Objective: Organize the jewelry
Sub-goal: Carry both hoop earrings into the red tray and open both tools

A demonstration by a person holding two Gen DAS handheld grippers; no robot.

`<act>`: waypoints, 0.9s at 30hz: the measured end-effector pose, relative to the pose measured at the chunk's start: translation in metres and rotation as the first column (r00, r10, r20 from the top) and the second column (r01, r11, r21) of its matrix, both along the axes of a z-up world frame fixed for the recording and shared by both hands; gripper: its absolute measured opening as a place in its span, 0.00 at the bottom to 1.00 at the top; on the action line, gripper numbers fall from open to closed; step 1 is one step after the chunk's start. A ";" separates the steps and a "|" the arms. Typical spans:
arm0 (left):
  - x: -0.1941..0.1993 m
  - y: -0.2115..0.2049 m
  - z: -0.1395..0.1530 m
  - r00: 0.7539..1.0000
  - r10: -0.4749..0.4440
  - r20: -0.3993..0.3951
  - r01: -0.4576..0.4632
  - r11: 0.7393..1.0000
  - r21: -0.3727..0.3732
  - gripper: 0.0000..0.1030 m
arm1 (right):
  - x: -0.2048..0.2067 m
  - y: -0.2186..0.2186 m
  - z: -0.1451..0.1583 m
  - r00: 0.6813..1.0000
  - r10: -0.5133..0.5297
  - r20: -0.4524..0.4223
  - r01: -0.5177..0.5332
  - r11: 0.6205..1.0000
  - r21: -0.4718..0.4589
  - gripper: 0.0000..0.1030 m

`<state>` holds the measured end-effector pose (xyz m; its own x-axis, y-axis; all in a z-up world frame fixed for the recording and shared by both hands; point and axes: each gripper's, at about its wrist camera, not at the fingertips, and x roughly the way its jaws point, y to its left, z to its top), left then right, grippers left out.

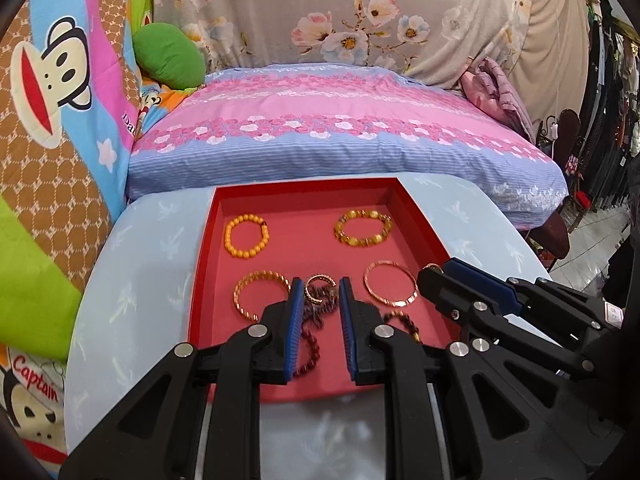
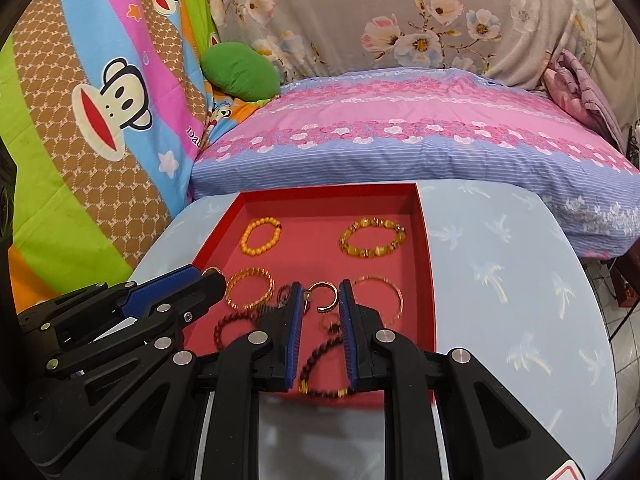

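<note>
- Red tray (image 1: 202, 248) sits on a light blue table (image 1: 152, 280) with a palm print; bed with pink-and-blue floral cover (image 1: 320, 128) just behind it, cartoon monkey blanket (image 1: 52, 80) to the left, green cushion (image 1: 168, 60) at the bed's far corner.
- Far row in the tray: orange bead bracelet (image 1: 246, 236) on the left, amber bead bracelet (image 1: 363, 229) on the right, well apart.
- Middle row: twisted gold bangle (image 1: 260, 294) on the left, thin gold bangle (image 1: 390, 287) on the right, open gold cuff ring (image 1: 320, 288) between them.
- Near the front: dark red bead bracelet (image 1: 310, 344) tangled under the cuff, dark brown bead bracelet (image 2: 324, 372) with gold spacers beside it.
- Left gripper (image 1: 319, 312): fingers apart, hovering low over the tangled pile; holds nothing, contact with the beads unclear.
- Right gripper (image 2: 320, 308): fingers apart, straddling the cuff ring (image 2: 326, 296) and brown beads from above; holds nothing visible.
- The grippers sit side by side, each crowding the other's view of the tray edge.
</note>
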<state>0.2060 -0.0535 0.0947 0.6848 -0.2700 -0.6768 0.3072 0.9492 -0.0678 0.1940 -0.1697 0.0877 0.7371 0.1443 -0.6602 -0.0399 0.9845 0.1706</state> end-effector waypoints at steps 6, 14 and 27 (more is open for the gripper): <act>0.041 0.000 -0.010 1.000 -0.003 -0.031 0.003 1.000 0.007 0.17 | 0.041 0.001 -0.012 0.999 0.000 -0.038 0.000 1.000 0.016 0.17; 0.082 -0.003 -0.031 0.997 0.004 -0.073 -0.001 1.000 0.031 0.17 | 0.083 -0.003 -0.032 0.996 -0.001 -0.092 0.005 0.999 0.038 0.17; 0.112 -0.003 -0.046 0.992 0.013 -0.125 -0.012 1.000 0.010 0.17 | 0.110 -0.007 -0.046 0.989 -0.010 -0.144 0.017 0.999 0.045 0.17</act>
